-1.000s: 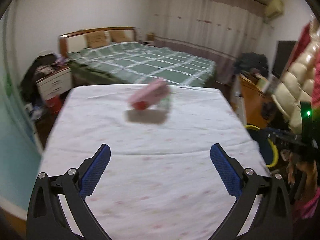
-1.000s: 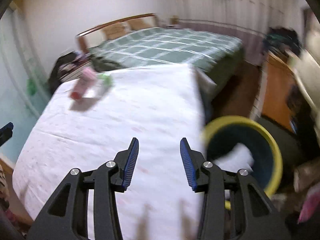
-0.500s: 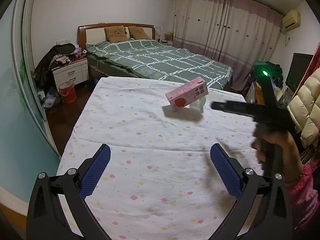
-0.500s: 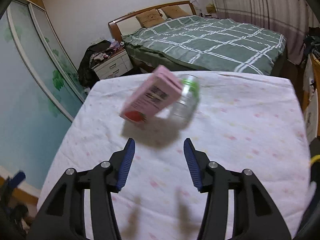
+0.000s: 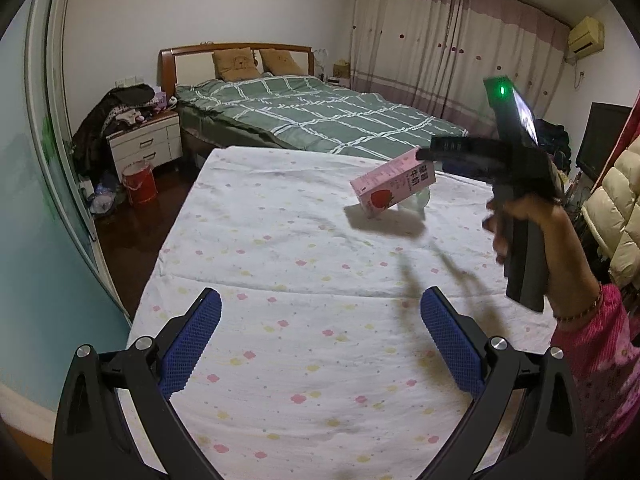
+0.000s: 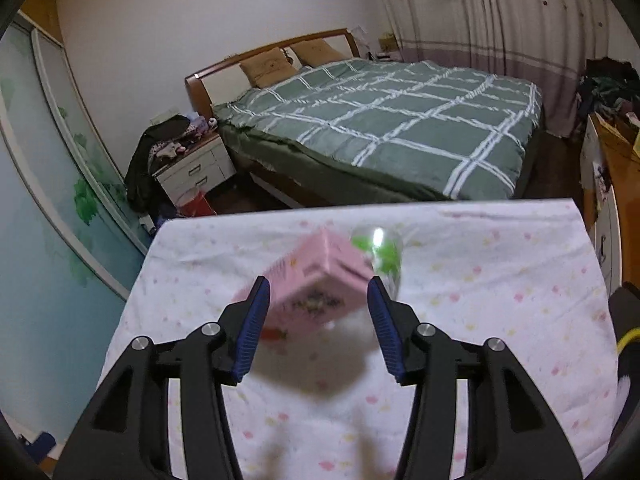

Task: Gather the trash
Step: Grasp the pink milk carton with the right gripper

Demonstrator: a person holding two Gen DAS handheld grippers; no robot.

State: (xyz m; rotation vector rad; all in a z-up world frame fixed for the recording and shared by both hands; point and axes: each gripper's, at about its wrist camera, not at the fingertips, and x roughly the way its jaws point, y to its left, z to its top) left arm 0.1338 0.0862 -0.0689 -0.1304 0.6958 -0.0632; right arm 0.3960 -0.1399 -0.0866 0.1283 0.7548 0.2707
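A pink strawberry milk carton (image 5: 390, 189) lies tilted on the white flowered tablecloth (image 5: 280, 264), leaning on a clear plastic cup with green print (image 6: 380, 256). My right gripper (image 6: 318, 314) is open, its blue pads on either side of the carton (image 6: 310, 284), apart from it. In the left wrist view the right gripper (image 5: 424, 155) reaches over the carton from the right. My left gripper (image 5: 320, 344) is open and empty, low over the near part of the table.
A green checked bed (image 5: 320, 120) stands beyond the table, with a white nightstand (image 5: 144, 144) and a red bucket (image 5: 138, 182) at the left. A yellow-rimmed bin edge (image 6: 628, 340) shows at the table's right. A glass wardrobe door (image 5: 60, 160) runs along the left.
My right gripper swung from the bin at the right back over the table and closed in on the pink carton, opening wider. My left gripper stayed open and turned a little left.
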